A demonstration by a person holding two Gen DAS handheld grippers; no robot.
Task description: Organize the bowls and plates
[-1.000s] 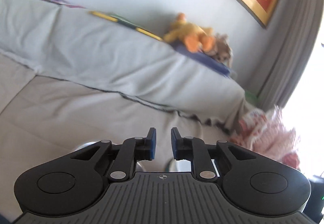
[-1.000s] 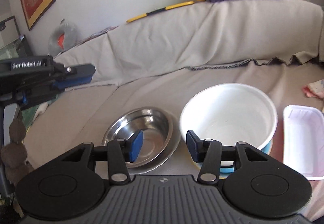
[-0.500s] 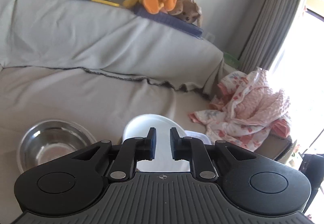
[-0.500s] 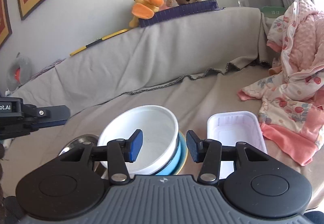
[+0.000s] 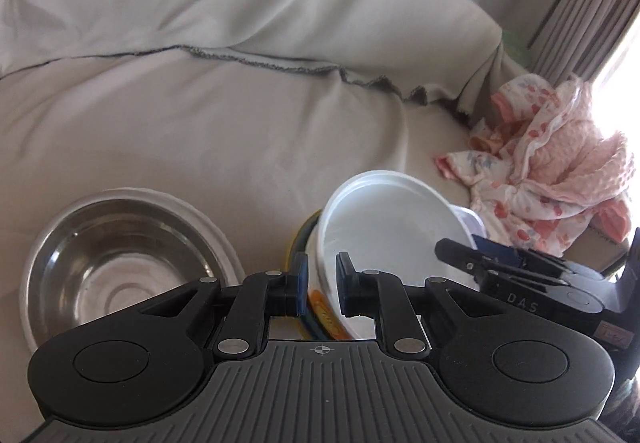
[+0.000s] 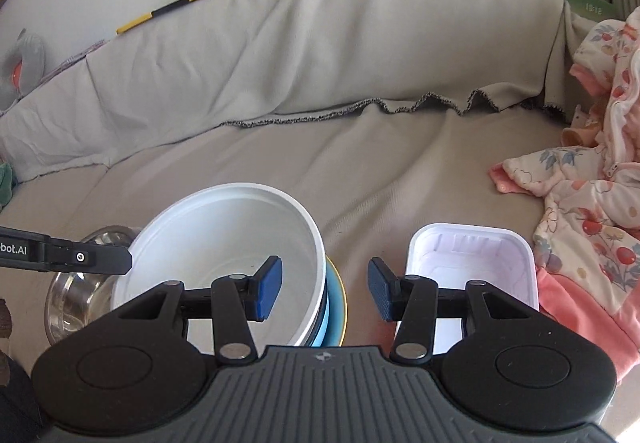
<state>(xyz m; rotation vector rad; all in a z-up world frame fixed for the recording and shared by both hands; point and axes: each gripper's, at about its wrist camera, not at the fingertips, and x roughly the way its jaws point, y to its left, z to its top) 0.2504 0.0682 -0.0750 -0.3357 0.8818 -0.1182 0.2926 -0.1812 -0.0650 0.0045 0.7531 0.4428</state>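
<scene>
Left claw (image 5: 319, 289) astride white bowl (image 5: 384, 227) rim — empty-jawed

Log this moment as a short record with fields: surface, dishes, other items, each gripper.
surface: sofa cover
dishes: white bowl stacked on blue dish; steel bowl on white plate; white tray
other items: pink clothes
left gripper: jaws narrow, astride the white bowl's near wall, just been opening
right gripper: open, empty, above the stack's right edge
</scene>
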